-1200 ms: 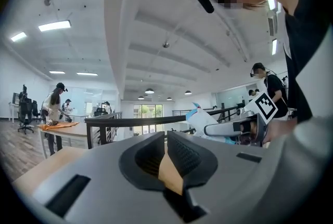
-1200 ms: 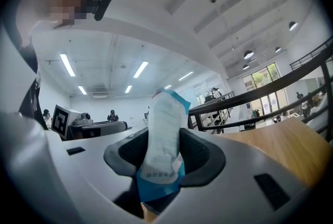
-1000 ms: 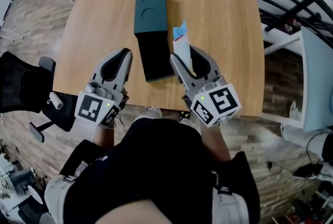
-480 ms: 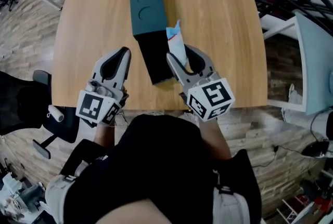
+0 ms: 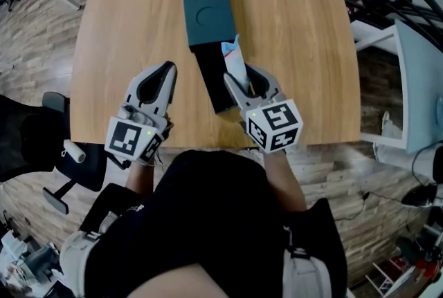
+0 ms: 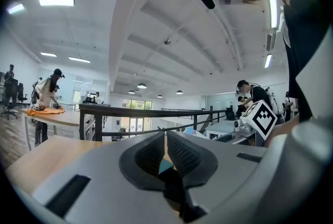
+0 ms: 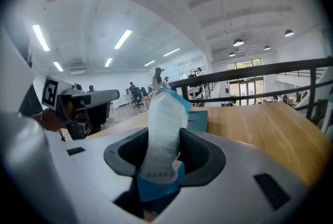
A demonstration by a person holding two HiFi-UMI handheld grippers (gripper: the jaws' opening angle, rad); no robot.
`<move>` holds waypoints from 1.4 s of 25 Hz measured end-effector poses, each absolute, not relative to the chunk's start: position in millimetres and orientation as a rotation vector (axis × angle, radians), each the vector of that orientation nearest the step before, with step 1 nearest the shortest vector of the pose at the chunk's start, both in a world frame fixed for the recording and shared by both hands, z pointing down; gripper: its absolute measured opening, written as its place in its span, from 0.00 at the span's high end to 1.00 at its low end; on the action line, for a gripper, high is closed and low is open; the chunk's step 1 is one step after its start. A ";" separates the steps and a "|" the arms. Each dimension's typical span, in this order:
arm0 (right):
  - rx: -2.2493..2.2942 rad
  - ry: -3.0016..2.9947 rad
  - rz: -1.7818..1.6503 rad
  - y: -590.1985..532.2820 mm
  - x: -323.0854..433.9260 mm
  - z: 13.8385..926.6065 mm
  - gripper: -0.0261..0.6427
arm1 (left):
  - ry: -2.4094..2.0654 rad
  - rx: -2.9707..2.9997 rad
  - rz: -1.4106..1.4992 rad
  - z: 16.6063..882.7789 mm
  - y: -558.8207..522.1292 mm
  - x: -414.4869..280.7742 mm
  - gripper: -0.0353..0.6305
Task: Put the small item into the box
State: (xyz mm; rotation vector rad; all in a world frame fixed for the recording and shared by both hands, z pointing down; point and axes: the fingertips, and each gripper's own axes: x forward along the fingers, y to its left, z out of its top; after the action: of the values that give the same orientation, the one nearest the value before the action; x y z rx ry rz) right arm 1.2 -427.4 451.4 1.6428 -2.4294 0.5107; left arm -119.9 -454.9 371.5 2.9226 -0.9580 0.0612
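The small item, a white packet with blue ends (image 5: 234, 58), is pinched between the jaws of the right gripper (image 5: 243, 79). In the right gripper view the pads press on the packet's (image 7: 164, 134) lower half from both sides, and its upper end stands clear above the jaw tips, leaning slightly. From the head view the packet sits just at the right edge of the box's black inner tray (image 5: 213, 79), which is slid out toward the person from the dark teal box (image 5: 205, 13) on the wooden table (image 5: 297, 48) (whether the packet touches the tray cannot be told). The left gripper (image 5: 166, 71) is to the left of the tray, apart from it, with its jaws pressed together and nothing between them.
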 end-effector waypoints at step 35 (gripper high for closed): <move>1.396 -1.996 0.705 -457.1 -29.1 579.5 0.69 | -0.866 2.912 0.072 390.6 -510.9 -148.1 0.91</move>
State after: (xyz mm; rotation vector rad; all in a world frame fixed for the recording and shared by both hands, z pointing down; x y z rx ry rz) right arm -29.1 -457.1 579.5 1.3956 -1.9958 0.7053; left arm -148.1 -510.9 390.6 2.9120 -0.8658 0.0718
